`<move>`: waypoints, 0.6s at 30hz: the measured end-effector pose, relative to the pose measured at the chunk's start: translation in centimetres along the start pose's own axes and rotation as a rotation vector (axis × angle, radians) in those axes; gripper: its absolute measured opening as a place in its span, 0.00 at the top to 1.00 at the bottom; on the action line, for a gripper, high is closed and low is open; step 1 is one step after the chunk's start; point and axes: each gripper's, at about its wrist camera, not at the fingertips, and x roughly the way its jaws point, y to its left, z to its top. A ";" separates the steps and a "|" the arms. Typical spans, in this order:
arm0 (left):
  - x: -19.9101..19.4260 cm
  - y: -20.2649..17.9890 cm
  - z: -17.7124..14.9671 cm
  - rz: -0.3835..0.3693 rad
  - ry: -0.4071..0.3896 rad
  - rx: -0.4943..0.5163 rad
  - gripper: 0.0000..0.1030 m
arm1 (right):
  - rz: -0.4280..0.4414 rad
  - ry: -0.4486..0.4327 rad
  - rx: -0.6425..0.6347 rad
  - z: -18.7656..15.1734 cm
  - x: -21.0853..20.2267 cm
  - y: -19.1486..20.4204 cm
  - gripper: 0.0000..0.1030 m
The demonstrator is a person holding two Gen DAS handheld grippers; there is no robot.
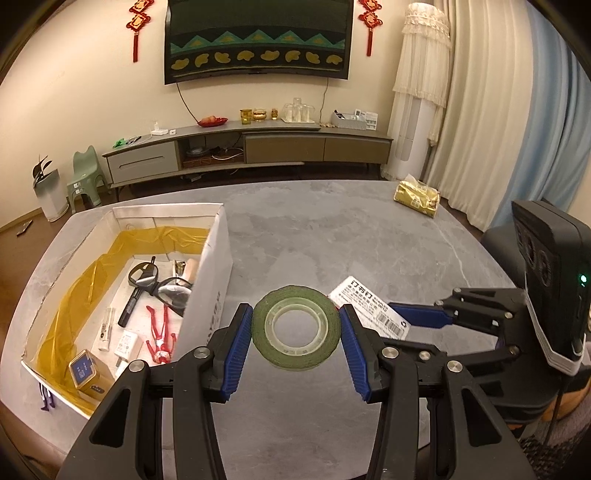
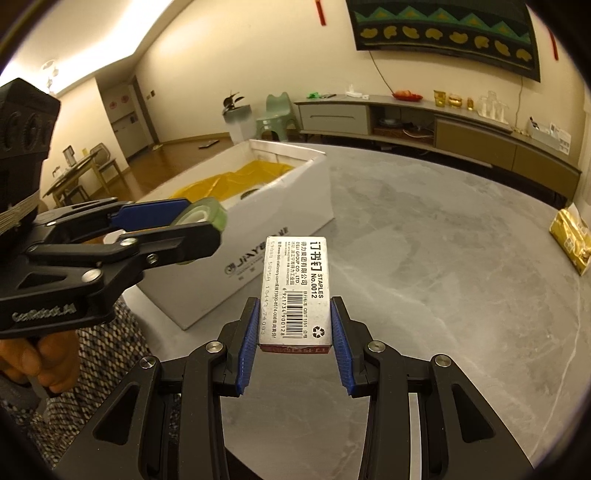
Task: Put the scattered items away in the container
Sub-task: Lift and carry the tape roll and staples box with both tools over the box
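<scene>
Between the blue pads of the left gripper [image 1: 295, 328] sits a green roll of clear tape [image 1: 295, 326], clamped across its width and held above the grey marble-look table [image 1: 369, 236]. Its white cardboard box with yellow lining [image 1: 207, 269] lies just to the left, so this hand is nearer. The right gripper [image 2: 294, 325] pinches a white staples box [image 2: 294, 288], long axis pointing forward, the container ahead-left. Much of the container's floor is hidden in the right view.

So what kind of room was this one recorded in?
Most likely a home living room: a covered wall-mounted TV above a low media console, red knot ornaments on the wall, and curtains.
</scene>
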 end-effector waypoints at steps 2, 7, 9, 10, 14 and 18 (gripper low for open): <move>-0.2 0.5 0.0 -0.002 -0.005 -0.008 0.52 | 0.003 -0.004 -0.007 0.2 -0.1 0.6 0.62; -0.7 1.7 0.0 -0.007 -0.019 -0.031 0.52 | 0.013 -0.008 -0.015 0.5 -0.3 1.8 0.62; -1.0 2.2 0.0 -0.009 -0.026 -0.040 0.52 | 0.018 -0.009 -0.020 0.5 -0.4 2.4 0.62; -1.1 2.4 0.0 -0.010 -0.028 -0.044 0.52 | 0.020 -0.008 -0.023 0.6 -0.5 2.7 0.62; -1.5 3.4 0.0 -0.014 -0.040 -0.064 0.52 | 0.029 -0.010 -0.037 1.1 -0.5 3.8 0.62; -2.1 4.7 -0.1 -0.013 -0.051 -0.088 0.52 | 0.035 -0.010 -0.049 1.7 -0.3 4.8 0.62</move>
